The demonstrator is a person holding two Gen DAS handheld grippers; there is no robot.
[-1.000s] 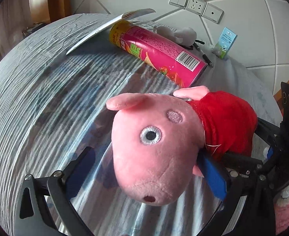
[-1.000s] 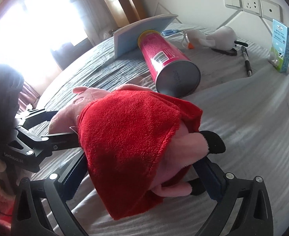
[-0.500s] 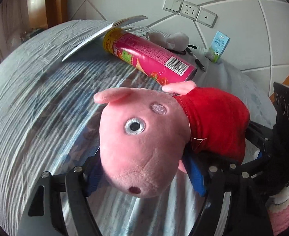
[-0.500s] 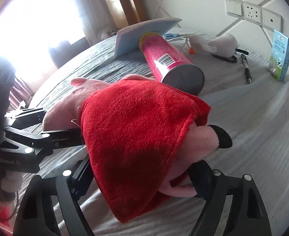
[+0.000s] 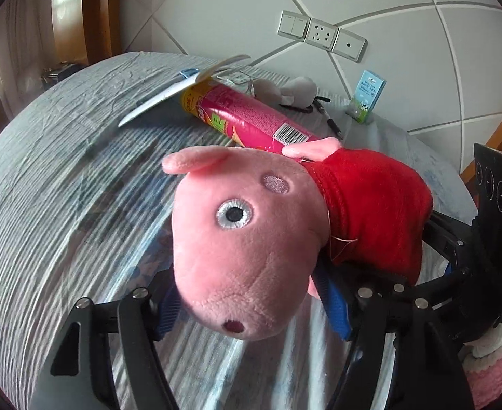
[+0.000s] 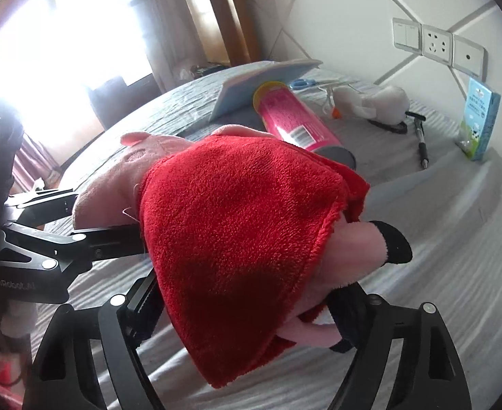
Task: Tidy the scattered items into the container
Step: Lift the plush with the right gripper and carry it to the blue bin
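A pink pig plush toy (image 5: 244, 239) in a red dress (image 6: 237, 225) hangs a little above the grey striped bed sheet (image 5: 63, 205). My left gripper (image 5: 251, 302) grips its head. The blue pads press into both sides of the snout, and the jaws are still closing. My right gripper (image 6: 247, 311) is shut on the body, its fingers sunk into the dress and the legs. Each gripper shows at the edge of the other's view: the right gripper (image 5: 456, 256) and the left gripper (image 6: 45, 249). No container is in view.
Behind the pig lie a pink chip can (image 5: 247, 119), a white book (image 5: 182, 92) leaning on it, blue scissors (image 5: 187, 72), a grey plush (image 5: 285, 90) and a pen (image 5: 333, 124). A small milk carton (image 5: 367, 95) stands by the wall. Pink knitted fabric (image 5: 500, 358) shows at the lower right.
Both grippers' jaws have narrowed onto the pig, the left on its head and the right on its body. They have lifted it off the sheet, and the can behind now looks smaller.
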